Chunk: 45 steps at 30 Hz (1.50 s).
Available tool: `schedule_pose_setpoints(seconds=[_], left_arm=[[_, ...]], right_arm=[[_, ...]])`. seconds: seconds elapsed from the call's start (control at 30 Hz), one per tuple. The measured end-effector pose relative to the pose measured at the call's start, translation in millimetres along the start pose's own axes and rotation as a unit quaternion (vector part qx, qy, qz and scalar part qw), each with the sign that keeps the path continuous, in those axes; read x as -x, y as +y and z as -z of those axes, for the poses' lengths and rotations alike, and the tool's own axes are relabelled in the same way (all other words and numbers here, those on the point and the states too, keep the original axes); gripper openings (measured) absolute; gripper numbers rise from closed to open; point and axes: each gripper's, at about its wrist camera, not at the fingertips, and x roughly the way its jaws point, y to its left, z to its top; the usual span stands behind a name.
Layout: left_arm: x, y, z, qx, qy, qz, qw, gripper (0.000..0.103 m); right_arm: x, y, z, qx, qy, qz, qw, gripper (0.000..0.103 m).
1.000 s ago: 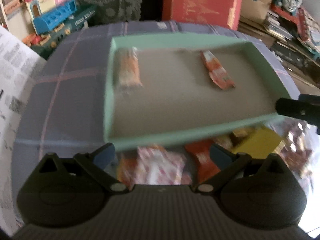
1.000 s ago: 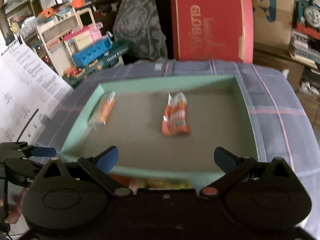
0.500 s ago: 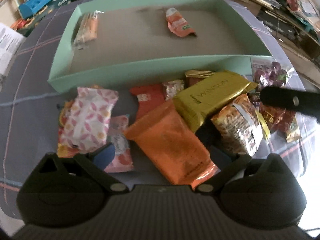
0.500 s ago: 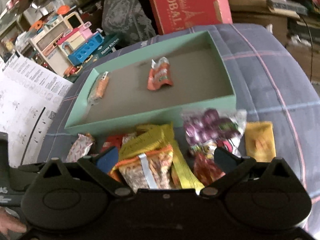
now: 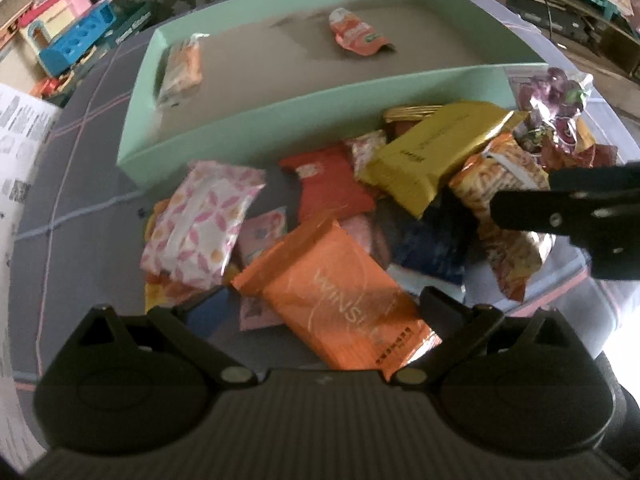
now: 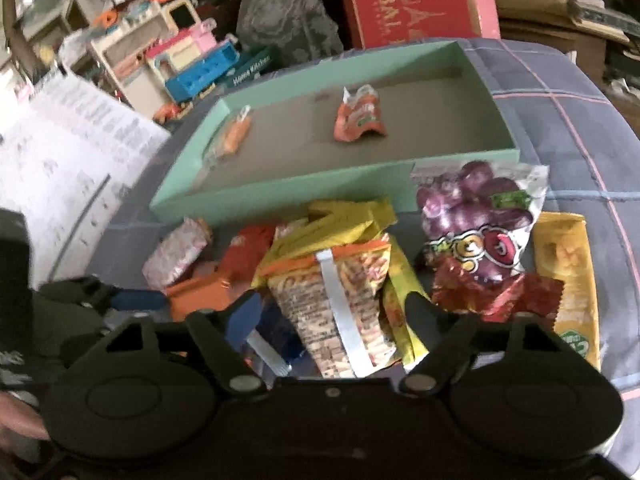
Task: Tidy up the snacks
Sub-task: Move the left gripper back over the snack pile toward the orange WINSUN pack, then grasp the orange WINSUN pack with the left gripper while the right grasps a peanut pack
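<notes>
**Q:** Fig. layout — where are the snacks?

**A:** Two lie in the green tray (image 5: 256, 136): an orange pouch (image 5: 356, 34) mid-floor and a slim orange packet (image 5: 182, 68) by its left wall. The rest sit heaped on the plaid tabletop (image 5: 92, 184) just in front of the tray's near wall: pink-patterned pack (image 5: 204, 224), red packet (image 5: 332, 188), yellow pack (image 5: 436, 152), orange Winsun pack (image 5: 340, 296), clipped noodle-print bag (image 6: 336, 300), purple grape bag (image 6: 476, 216), yellow bar (image 6: 568, 280) at far right.

**Q:** State of both sets of fingers?

**A:** Left gripper (image 5: 320, 304): spread wide, straddling the orange Winsun pack w/o pinching it; nothing held. Right gripper (image 6: 332, 312): also spread wide, set either side of the noodle-print bag, empty. Contact w/ the bag can't be told from these views.

**Q:** What could go wrong from here?

**A:** Likely risks, as judged:
- Packs overlap, so closing on one may drag or pinch a neighbour, e.g. the yellow pack touching the noodle-print bag.
- Glossy film is slick; a shallow pinch at an edge could let a pack slide out mid-lift.
- The two grippers work near each other over one heap, so they could collide.
- The heap abuts the tray wall; a low carry could snag it and shove the tray.
</notes>
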Motion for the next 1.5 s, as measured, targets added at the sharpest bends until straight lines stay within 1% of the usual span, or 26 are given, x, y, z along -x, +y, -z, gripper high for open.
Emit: schedule_pose_setpoints(seconds=[0.03,0.1,0.17,0.27,0.33,0.4,0.47,0.5,0.53,0.6,0.67,0.7,0.77,0.83,0.9,0.97,1.03,1.1,1.27,1.3,1.33,1.4,1.43,1.5], left_arm=[[0,4,1,0.006,0.000,0.001,1.0000,0.103],[1,11,4,0.021,0.001,0.002,0.9998,0.103],[1,16,6,0.037,0.006,0.005,0.9993,0.103],[1,20,7,0.064,0.014,0.019,0.9977,0.103],[1,18,7,0.077,0.014,0.032,0.9964,0.103],[0,12,6,0.081,0.015,0.033,0.9960,0.102],[-2,8,3,0.084,0.008,0.030,0.9960,0.089],[-2,7,2,0.079,0.005,0.027,0.9965,0.074],[-3,5,2,0.071,0.003,0.023,0.9972,0.070],[-1,1,3,0.050,-0.005,0.017,0.9986,0.068],[1,-5,5,0.019,-0.014,0.009,0.9997,0.068],[3,-8,7,0.000,-0.019,0.012,0.9998,0.068],[6,-13,10,-0.037,-0.018,0.041,0.9983,0.068],[10,-14,12,-0.055,-0.028,0.049,0.9969,0.068],[11,-11,12,-0.046,-0.027,0.050,0.9974,0.068],[9,-5,11,-0.026,-0.020,0.042,0.9986,0.072],[8,0,12,-0.012,-0.018,0.037,0.9991,0.079],[8,3,13,-0.004,-0.016,0.034,0.9993,0.083],[3,5,14,0.010,-0.002,0.039,0.9992,0.083],[3,5,14,0.013,0.000,0.040,0.9991,0.082],[3,6,15,0.015,0.001,0.042,0.9990,0.077],[5,8,16,0.022,-0.001,0.052,0.9984,0.060],[7,9,17,0.023,-0.007,0.050,0.9984,0.057],[10,9,17,0.020,-0.018,0.056,0.9981,0.055]], right_arm=[[-4,1,2,-0.001,0.007,0.002,1.000,0.052],[-4,3,5,0.002,0.003,0.006,1.000,0.047],[-1,6,9,0.003,-0.002,0.007,1.000,0.046],[-1,2,13,-0.014,-0.005,0.007,1.000,0.046],[0,-1,14,-0.025,-0.007,0.005,1.000,0.046],[1,-2,13,-0.029,-0.008,0.004,1.000,0.046],[2,-2,15,-0.033,-0.008,0.002,0.999,0.046],[3,-3,15,-0.036,-0.008,0.000,0.999,0.046],[4,-3,16,-0.039,-0.008,-0.001,0.999,0.046],[6,-6,19,-0.044,-0.007,-0.003,0.999,0.046],[7,-7,21,-0.047,-0.008,-0.004,0.999,0.046],[7,-8,22,-0.049,-0.008,-0.004,0.999,0.046],[7,-7,22,-0.049,-0.009,-0.003,0.999,0.046],[6,-6,22,-0.048,-0.011,0.000,0.999,0.046],[6,-5,22,-0.049,-0.012,0.002,0.999,0.046],[7,-5,22,-0.049,-0.013,0.003,0.999,0.046],[8,-4,22,-0.048,-0.015,0.000,0.999,0.044],[8,-3,22,-0.047,-0.014,-0.001,0.999,0.042],[7,-5,20,-0.044,-0.010,0.001,0.999,0.042],[7,-4,20,-0.042,-0.009,0.002,0.999,0.042],[7,-4,20,-0.039,-0.008,0.003,0.999,0.042],[7,-3,20,-0.034,-0.006,0.006,0.999,0.042],[6,-3,20,-0.032,-0.006,0.007,0.999,0.042],[7,-2,20,-0.025,-0.008,0.010,1.000,0.041]])
